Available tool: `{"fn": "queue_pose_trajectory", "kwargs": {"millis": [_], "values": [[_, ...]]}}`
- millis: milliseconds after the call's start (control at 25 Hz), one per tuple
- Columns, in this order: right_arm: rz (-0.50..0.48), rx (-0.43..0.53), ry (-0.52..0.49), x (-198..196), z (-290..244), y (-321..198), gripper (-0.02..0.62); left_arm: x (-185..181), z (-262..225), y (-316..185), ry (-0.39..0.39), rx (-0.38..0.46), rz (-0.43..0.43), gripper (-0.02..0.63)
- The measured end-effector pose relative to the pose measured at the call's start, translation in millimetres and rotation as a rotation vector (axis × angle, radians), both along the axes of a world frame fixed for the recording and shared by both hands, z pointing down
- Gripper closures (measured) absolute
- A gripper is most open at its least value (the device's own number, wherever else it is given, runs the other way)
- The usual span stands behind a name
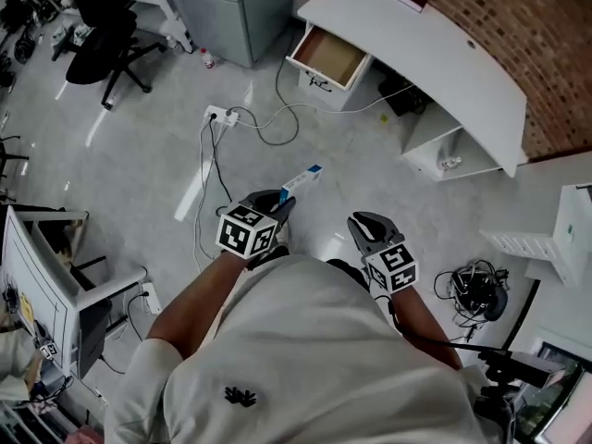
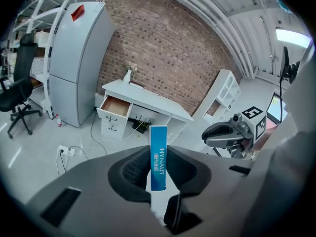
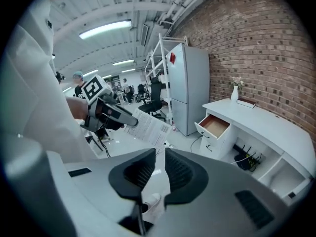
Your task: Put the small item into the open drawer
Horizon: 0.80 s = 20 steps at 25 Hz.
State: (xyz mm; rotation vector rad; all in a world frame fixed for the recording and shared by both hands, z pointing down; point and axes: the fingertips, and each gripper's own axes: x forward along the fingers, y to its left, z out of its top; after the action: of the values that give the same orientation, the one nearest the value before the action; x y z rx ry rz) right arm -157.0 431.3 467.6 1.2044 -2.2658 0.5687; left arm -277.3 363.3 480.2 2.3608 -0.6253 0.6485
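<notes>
Currently the left hand-held gripper [image 1: 282, 203] clamps the small blue-and-white box [image 2: 158, 152] by one end, its long axis pointing forward along the jaws. The open drawer [image 1: 328, 55] lies ahead, well apart across the floor. The right hand-held gripper [image 3: 158, 154] is empty, jaws narrowly parted.

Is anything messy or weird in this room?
A white power strip and its loose cables sprawl across the floor, easy to trip on. The desk drawer hangs open, though that seems on purpose.
</notes>
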Motion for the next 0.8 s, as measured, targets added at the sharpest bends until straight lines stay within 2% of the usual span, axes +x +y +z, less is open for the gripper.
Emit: {"fn": "queue_pose_trajectory", "kwargs": {"millis": [40,80,280,400,600,800], "values": [[0.009,0.005,0.0,-3.9,-1.5,-15.7,0.5,-3.9,3.2,-16.3,-0.006,-0.002,0.008,0.512],[0.018,0.01,0.001,-6.6,-3.1,-31.1,0.494,-6.8,7.1,-33.1,-0.013,-0.007,0.012,0.512],[0.052,-0.003,-0.004,-11.0,1.1,-83.2,0.536,-12.3,24.5,-96.2,-0.005,-0.041,0.002,0.512],[0.079,-0.015,-0.009,-0.8,13.4,-108.7,0.554,-7.8,36.8,-128.2,-0.005,-0.04,-0.011,0.512],[0.064,-0.025,-0.033,36.0,23.1,-168.2,0.56,22.7,43.5,-189.9,-0.03,-0.048,-0.044,0.512],[0.017,-0.015,-0.075,98.5,14.0,-247.8,0.561,84.3,35.5,-261.4,-0.055,-0.06,-0.104,0.512]]}}
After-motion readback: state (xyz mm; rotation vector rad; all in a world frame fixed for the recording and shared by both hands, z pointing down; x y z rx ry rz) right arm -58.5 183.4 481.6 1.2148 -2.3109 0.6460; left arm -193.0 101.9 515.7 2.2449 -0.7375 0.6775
